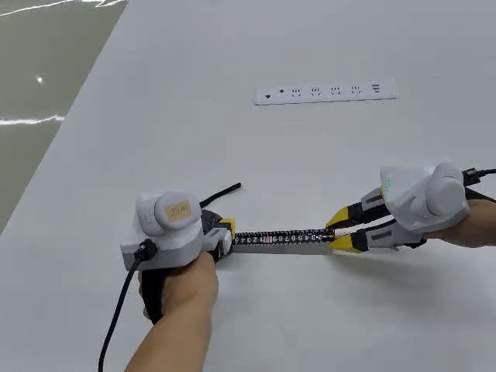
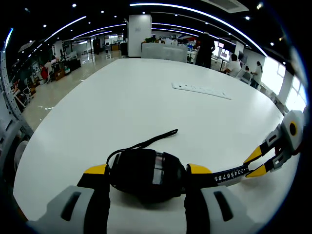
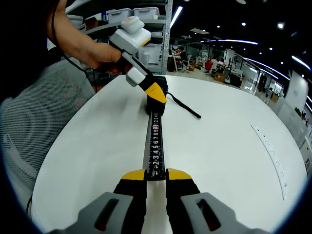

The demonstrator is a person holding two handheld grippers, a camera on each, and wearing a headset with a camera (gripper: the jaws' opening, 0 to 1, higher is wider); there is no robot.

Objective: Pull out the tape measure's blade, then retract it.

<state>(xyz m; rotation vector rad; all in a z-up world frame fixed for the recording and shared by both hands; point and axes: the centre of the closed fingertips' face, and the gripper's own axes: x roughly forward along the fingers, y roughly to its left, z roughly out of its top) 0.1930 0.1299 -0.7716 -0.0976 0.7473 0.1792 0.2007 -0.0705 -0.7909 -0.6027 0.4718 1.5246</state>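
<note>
Left gripper point(image 2: 147, 169): jaws clamped on tape measure case point(image 2: 140, 179), lower centre.
Right gripper point(image 3: 156, 174): jaws pinching blade point(image 3: 155, 139) end, bottom centre.
Blade: extended flat across table point(image 1: 310, 155).

Bright, even overhead light, soft shadows on the white table point(image 1: 310, 39), fisheye distortion at gripper-view edges.

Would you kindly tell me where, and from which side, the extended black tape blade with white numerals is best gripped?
Its free end, approached along its length from the side opposite the black tape measure case, which the left gripper clamps. The blade is a thin flat strip, so jaws closing across its width at the tip, as the right gripper does, probably hold best.
</note>
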